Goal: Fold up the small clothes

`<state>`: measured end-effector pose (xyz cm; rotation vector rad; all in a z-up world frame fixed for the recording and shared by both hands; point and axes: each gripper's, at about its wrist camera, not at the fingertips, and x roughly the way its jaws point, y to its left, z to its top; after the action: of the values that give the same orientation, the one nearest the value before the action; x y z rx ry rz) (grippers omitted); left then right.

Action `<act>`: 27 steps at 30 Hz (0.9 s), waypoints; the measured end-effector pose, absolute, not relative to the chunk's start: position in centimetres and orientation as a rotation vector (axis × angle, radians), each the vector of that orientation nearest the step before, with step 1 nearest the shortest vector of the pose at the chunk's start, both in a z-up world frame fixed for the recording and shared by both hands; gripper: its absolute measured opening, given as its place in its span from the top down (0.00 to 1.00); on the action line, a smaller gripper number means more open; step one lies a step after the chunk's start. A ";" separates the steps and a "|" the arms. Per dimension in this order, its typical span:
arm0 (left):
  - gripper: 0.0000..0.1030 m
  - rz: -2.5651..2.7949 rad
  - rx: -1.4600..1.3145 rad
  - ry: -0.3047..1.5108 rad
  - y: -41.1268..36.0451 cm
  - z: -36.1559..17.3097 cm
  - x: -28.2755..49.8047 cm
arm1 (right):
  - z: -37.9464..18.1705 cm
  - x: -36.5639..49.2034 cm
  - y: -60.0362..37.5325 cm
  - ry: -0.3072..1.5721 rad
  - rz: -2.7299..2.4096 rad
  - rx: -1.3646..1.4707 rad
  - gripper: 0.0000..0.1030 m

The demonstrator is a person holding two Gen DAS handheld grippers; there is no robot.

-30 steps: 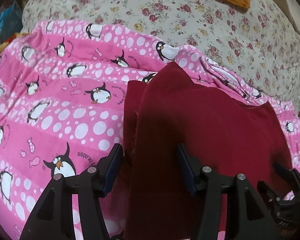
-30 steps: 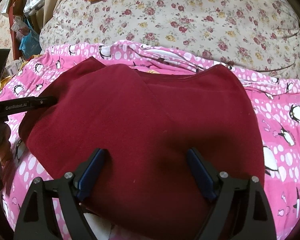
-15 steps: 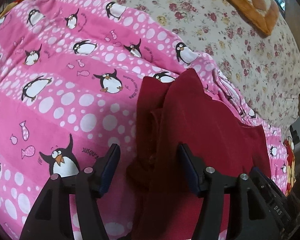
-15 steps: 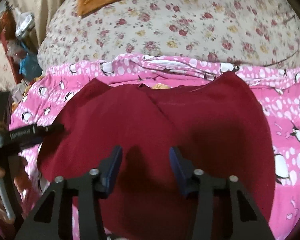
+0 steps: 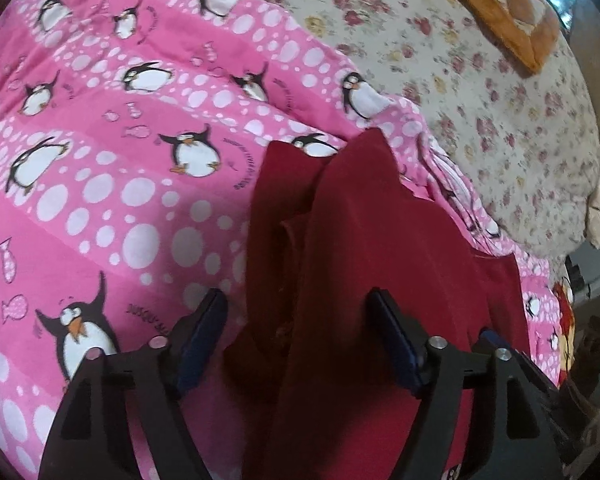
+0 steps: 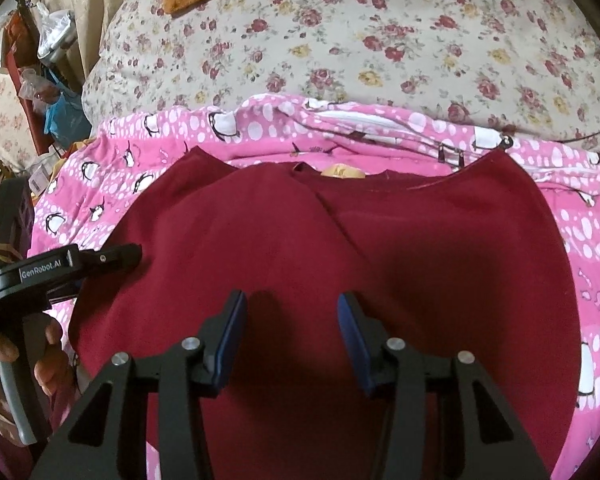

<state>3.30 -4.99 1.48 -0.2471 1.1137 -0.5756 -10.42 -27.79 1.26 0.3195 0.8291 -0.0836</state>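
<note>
A dark red garment (image 6: pixel 340 256) lies spread on a pink penguin blanket (image 5: pixel 100 184), its left side folded over the middle. In the left wrist view its left edge (image 5: pixel 292 248) is bunched in folds. My left gripper (image 5: pixel 296 320) is open, its jaws straddling that bunched edge without closing on it; it also shows at the garment's left edge in the right wrist view (image 6: pixel 116 258). My right gripper (image 6: pixel 292 320) is open and empty, just above the garment's near middle.
A floral bedspread (image 6: pixel 380 40) covers the bed beyond the blanket. An orange cushion (image 5: pixel 496 4) lies at the far side. Clutter and bags (image 6: pixel 48 80) stand at the bed's left. A red-yellow toy (image 5: pixel 564 312) sits at the right edge.
The right gripper's jaws have narrowed and stay open over the garment. The left gripper has tilted and shifted along the garment's left edge, which has become bunched.
</note>
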 end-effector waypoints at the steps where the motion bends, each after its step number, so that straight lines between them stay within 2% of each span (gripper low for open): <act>1: 0.60 -0.596 -0.235 1.117 -5.3 1.5 3.3 | 1.3 -10.4 -27.9 0.827 -0.081 0.324 0.51; 4: 0.74 -0.623 -0.235 1.119 -5.5 1.6 3.2 | 1.3 -10.5 -28.3 0.823 -0.085 0.341 0.51; 6: 0.88 -0.643 -0.267 1.133 -5.2 1.6 3.3 | 1.1 -10.4 -28.6 0.829 -0.085 0.352 0.51; 9: 0.99 -0.670 -0.320 1.143 -4.8 1.9 3.5 | 0.6 -10.1 -28.7 0.838 -0.084 0.351 0.51; 27: 1.00 -0.756 -0.337 1.045 -5.6 6.1 0.9 | -0.3 -9.8 -29.0 0.847 -0.069 0.364 0.50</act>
<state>0.89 -5.65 6.08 -0.3371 1.0449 -0.7558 -9.78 -29.02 -0.32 0.3637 0.8475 -0.0689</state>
